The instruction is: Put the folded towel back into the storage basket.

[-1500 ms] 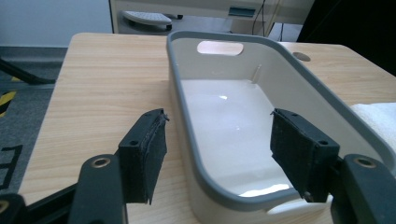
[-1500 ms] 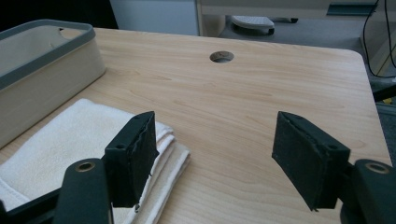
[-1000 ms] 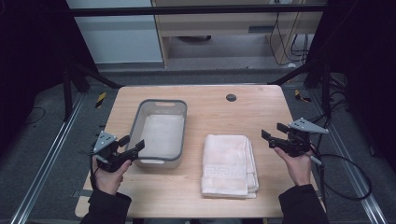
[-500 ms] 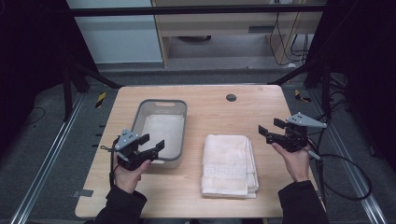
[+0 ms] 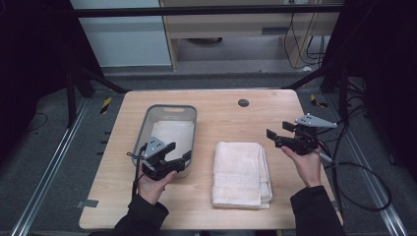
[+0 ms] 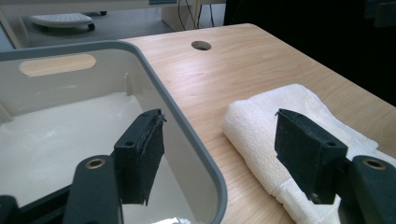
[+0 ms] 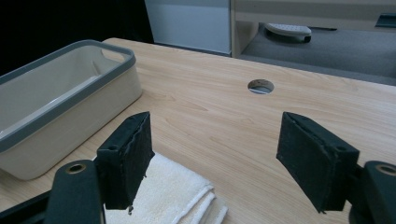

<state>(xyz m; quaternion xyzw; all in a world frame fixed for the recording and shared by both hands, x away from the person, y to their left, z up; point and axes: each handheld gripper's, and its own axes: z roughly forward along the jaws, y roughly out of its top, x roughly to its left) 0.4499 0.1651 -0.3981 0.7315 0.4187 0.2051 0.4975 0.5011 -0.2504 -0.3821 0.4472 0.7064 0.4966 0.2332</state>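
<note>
Both grippers gape wide, left straddling the smooth bin's rounded rim. Folded terry towel lies between them, below right.

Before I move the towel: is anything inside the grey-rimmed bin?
The bin looks empty: its pale floor shows bare in the high view and the left gripper view. The near end of the floor is covered by the left gripper, so I cannot vouch for that corner. The folded towel lies outside, beside it.

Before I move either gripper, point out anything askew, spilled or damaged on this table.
Nothing stands out. The folded white towel lies flat and square on the wooden table, beside the grey-rimmed bin, which sits upright and looks intact. No spills show. Both the left gripper and right gripper are open and hold nothing.
</note>
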